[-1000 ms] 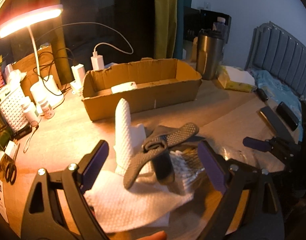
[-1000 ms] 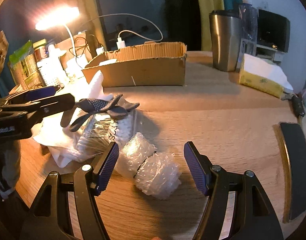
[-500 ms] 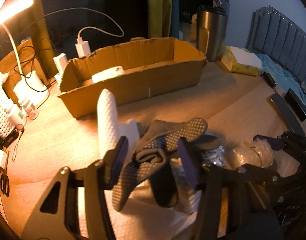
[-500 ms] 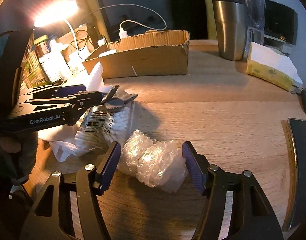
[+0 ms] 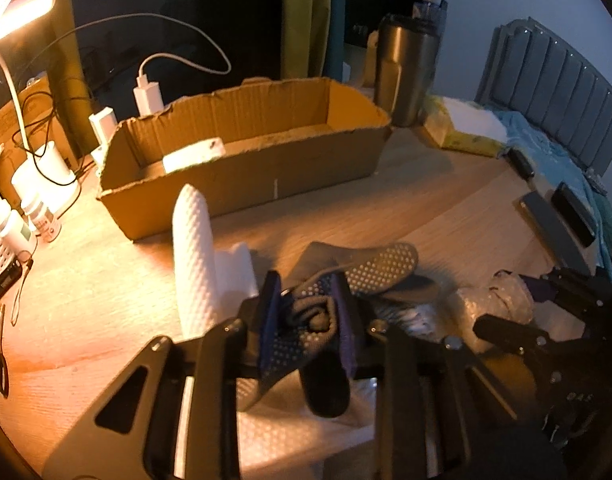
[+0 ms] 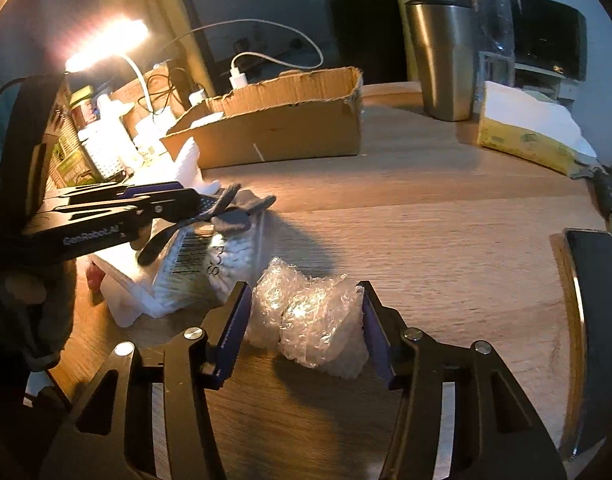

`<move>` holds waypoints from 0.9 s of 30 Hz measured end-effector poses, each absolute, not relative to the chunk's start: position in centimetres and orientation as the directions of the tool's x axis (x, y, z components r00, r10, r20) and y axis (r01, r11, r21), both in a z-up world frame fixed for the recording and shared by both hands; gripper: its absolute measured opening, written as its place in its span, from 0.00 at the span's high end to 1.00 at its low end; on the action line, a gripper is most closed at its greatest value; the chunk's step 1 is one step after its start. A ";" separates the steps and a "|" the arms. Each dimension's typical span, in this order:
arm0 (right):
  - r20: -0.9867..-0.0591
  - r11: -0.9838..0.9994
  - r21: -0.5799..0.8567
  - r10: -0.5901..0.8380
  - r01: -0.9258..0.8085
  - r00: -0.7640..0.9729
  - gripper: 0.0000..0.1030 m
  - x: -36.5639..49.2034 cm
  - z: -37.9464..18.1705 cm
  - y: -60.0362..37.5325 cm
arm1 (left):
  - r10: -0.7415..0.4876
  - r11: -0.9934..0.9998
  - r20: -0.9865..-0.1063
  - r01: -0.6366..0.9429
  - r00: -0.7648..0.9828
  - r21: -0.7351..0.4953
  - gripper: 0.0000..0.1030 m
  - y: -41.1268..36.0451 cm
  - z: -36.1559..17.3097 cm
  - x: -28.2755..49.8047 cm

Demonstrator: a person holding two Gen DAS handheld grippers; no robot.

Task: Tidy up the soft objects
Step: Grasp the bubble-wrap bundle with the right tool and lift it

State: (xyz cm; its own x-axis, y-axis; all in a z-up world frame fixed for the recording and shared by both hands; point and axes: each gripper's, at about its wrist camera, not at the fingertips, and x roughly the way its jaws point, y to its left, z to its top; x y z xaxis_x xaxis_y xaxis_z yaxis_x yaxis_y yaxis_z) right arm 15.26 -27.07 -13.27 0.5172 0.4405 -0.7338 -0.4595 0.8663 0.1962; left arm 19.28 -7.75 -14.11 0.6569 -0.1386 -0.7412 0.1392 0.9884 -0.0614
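My left gripper [image 5: 307, 316] is shut on a grey dotted glove [image 5: 365, 272] that lies on a pile of white foam sheets [image 5: 194, 256] and a bag of cotton swabs [image 6: 210, 268]. It also shows in the right wrist view [image 6: 194, 200], pinching the glove [image 6: 242, 210]. My right gripper [image 6: 304, 324] has its pads against both sides of a wad of bubble wrap [image 6: 309, 320] on the table. An open cardboard box [image 5: 246, 160] stands behind the pile, with a white item [image 5: 194, 158] inside.
A steel tumbler [image 5: 409, 72] and a yellow tissue pack [image 6: 529, 136] stand at the back right. A lit desk lamp [image 5: 22, 12], chargers, cables and small bottles [image 5: 38, 216] crowd the left. Dark flat objects [image 5: 557, 220] lie near the right table edge.
My left gripper moved forward and closed on the grey glove. My right gripper moved onto the bubble wrap and narrowed around it.
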 end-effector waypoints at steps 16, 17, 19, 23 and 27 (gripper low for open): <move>-0.685 0.898 0.168 0.402 -0.406 0.607 0.46 15.3 -10.5 -27.7 | -0.241 0.969 -0.660 0.219 0.711 -0.118 0.84 -7.1 -9.1 18.5; -0.680 0.902 0.164 0.397 -0.400 0.616 0.46 15.3 -10.2 -27.6 | -0.247 0.967 -0.656 0.223 0.713 -0.121 0.84 -6.9 -8.8 18.5; -0.673 0.906 0.162 0.391 -0.390 0.628 0.46 15.3 -9.9 -27.6 | -0.256 0.965 -0.645 0.233 0.720 -0.122 0.84 -6.6 -8.2 18.4; -0.655 0.917 0.157 0.375 -0.367 0.656 0.46 15.4 -9.1 -27.6 | -0.276 0.959 -0.620 0.252 0.734 -0.128 0.84 -5.9 -6.8 18.3; -0.638 0.925 0.137 0.357 -0.355 0.683 0.46 15.6 -8.1 -27.3 | -0.297 0.953 -0.598 0.270 0.744 -0.138 0.84 -5.2 -5.7 18.4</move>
